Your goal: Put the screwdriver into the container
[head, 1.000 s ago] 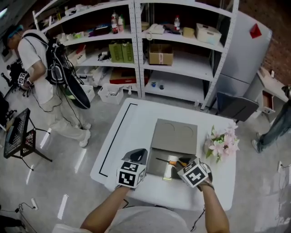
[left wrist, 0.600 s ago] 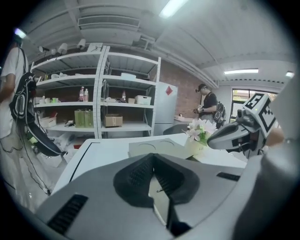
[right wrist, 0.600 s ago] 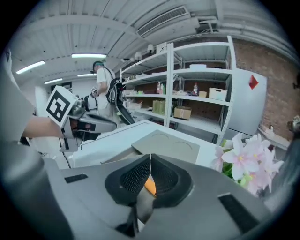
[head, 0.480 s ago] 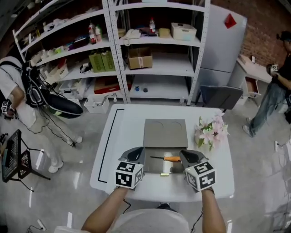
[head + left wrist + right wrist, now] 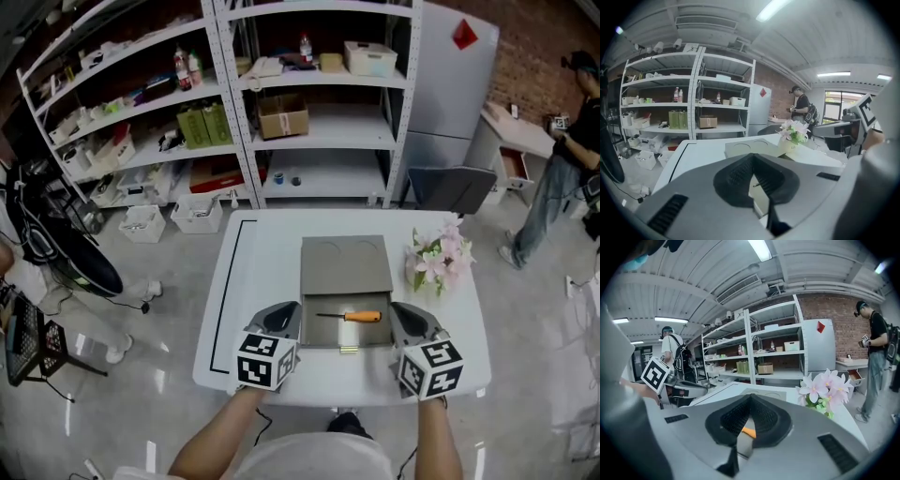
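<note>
From where I stand, the screwdriver (image 5: 352,316) lies flat inside the nearer, open half of the grey container (image 5: 347,267). Its orange handle is toward the right and its thin shaft points left. The container sits in the middle of the white table (image 5: 262,272), and its far half shows two round outlines. The person holds one gripper on each side of the container's near end, with the screwdriver between them and touched by neither. The left gripper (image 5: 291,311) has its jaws brought together at the tips with nothing caught in them, and the right gripper (image 5: 403,311) is pinched closed and empty in the same way. A vase of pink flowers (image 5: 439,261) stands just beside the container's right edge. Behind the table are white shelves (image 5: 234,94) full of boxes and bottles, and another person (image 5: 574,141) stands off at the far right.
</note>
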Demonstrator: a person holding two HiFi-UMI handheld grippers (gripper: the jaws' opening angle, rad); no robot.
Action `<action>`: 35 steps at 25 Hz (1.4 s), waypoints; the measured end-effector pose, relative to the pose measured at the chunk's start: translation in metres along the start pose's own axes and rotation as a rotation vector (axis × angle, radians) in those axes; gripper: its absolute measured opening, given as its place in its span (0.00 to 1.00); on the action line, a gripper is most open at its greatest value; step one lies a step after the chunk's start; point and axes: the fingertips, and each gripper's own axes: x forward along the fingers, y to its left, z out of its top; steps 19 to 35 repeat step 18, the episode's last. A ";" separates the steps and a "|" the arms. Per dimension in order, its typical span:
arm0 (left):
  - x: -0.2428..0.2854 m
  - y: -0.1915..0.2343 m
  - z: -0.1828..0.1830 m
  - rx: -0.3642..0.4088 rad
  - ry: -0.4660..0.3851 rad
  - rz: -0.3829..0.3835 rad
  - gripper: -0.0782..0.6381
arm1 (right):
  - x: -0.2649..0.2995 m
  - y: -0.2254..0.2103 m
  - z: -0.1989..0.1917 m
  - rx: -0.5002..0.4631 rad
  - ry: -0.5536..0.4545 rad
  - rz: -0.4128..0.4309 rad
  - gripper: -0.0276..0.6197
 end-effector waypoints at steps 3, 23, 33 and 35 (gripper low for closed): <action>-0.003 0.001 -0.003 0.001 0.007 -0.004 0.11 | -0.002 0.004 -0.001 -0.008 0.007 -0.003 0.05; -0.007 0.009 -0.011 -0.001 0.024 -0.004 0.11 | 0.002 0.013 -0.005 -0.028 0.028 0.000 0.05; -0.007 0.009 -0.011 -0.001 0.024 -0.004 0.11 | 0.002 0.013 -0.005 -0.028 0.028 0.000 0.05; -0.007 0.009 -0.011 -0.001 0.024 -0.004 0.11 | 0.002 0.013 -0.005 -0.028 0.028 0.000 0.05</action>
